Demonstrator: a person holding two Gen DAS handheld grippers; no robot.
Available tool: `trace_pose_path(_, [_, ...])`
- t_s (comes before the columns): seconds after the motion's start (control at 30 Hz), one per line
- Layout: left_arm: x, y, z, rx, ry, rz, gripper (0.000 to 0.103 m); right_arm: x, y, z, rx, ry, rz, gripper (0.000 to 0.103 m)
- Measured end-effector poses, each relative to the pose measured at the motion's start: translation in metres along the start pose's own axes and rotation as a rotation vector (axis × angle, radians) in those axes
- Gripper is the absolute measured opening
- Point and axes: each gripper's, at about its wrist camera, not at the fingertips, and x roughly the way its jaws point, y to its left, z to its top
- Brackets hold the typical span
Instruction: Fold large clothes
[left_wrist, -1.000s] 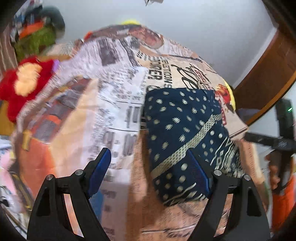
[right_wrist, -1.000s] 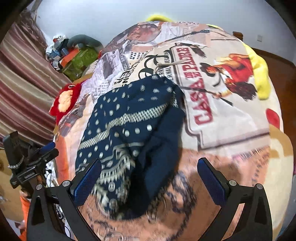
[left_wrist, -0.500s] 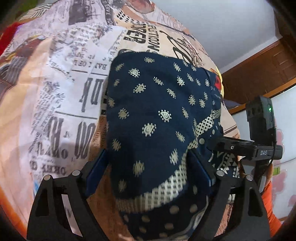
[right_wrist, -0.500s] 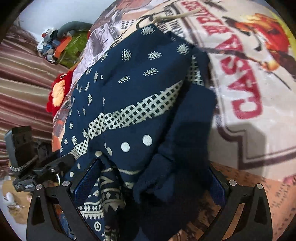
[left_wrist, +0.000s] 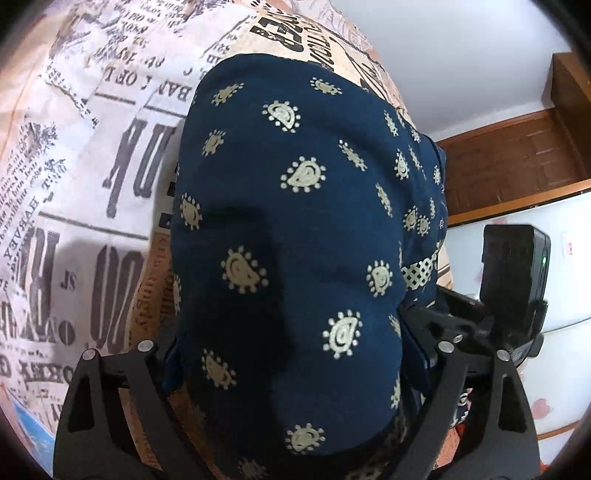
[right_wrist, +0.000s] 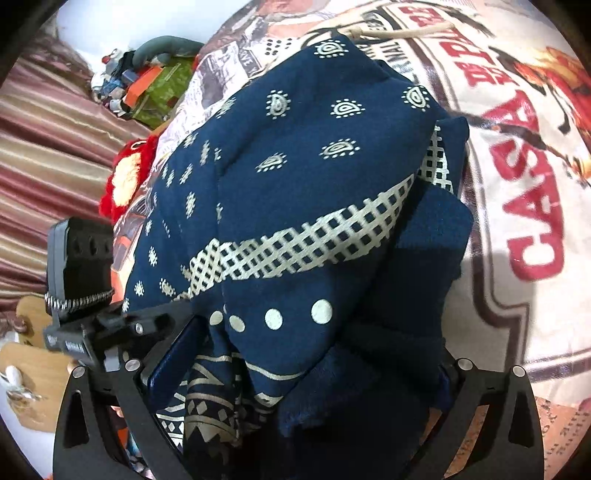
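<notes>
The left claw (left_wrist: 291, 354) stands wide open, and its jaws have just been opening a little more. The folded dark blue garment (left_wrist: 295, 221) lies between the two fingers and fills the gap from one side to the other. The blue pads are almost hidden at the edges of the cloth, so I cannot tell if they press on it or only stand beside it.

The right claw (right_wrist: 295, 373) is also spread wide, and the near end of the same garment (right_wrist: 314, 184) sits between its fingers. Its left pad (right_wrist: 173, 354) is against a hanging fold with a zigzag border, and the right finger is mostly covered by plain blue cloth. Whether it grips I cannot tell.

The two claws are at opposite sides of the near end of the bundle. Each camera sees the other claw just beside the cloth.

The garment is a thick folded bundle with cream paisley marks, a lattice band and a row of dots. It lies on a bed with a printed bedcover (right_wrist: 517, 184), which shows newspaper text and red letters.

To the far left, a red plush toy (right_wrist: 127, 177) lies at the edge of the bed. A pile of small things (right_wrist: 147, 88) is behind it, and a striped curtain (right_wrist: 44, 166) hangs at the left.
</notes>
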Motion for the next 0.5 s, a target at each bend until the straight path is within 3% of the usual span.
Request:
trace_pose_path(0.1, [-0.005, -0.002, -0.005, 0.018, -0.025, 0.006, 0.082, 0.000, 0.004, -0.004, -0.028, -0.019, -0.008, 0.090])
trace_pose_path(0.27, [-0.020, -0.009, -0.014, 0.041, -0.058, 0.008, 0.071, -0.004, -0.006, -0.005, -0.007, -0.031, 0.051, 0.058])
trace_pose_path(0.5, [-0.042, -0.029, -0.021, 0.095, -0.090, 0.024, 0.063, -0.018, 0.010, -0.009, -0.079, -0.069, 0.061, 0.040])
